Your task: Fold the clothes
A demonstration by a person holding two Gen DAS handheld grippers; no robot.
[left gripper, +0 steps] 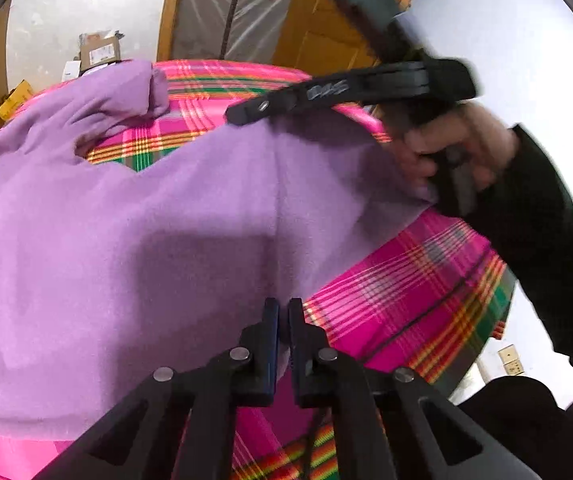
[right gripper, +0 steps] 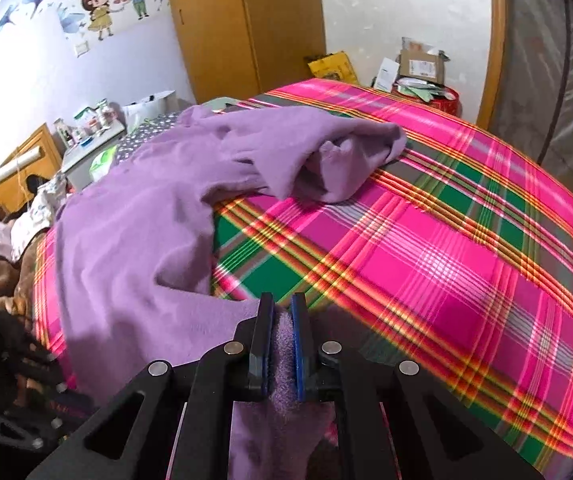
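A purple fleece garment lies spread over a bed with a pink plaid cover. My left gripper is shut on the garment's near edge. My right gripper is shut on another edge of the purple garment, with fleece bunched between its jaws. In the left wrist view the right gripper shows at the upper right, held by a hand over the garment's far edge. A crumpled sleeve lies on the plaid cover.
A wooden wardrobe stands behind the bed. Cardboard boxes and a yellow box sit past the bed's far edge. A cluttered bedside table is at the left. A plastic-covered rack stands beyond the bed.
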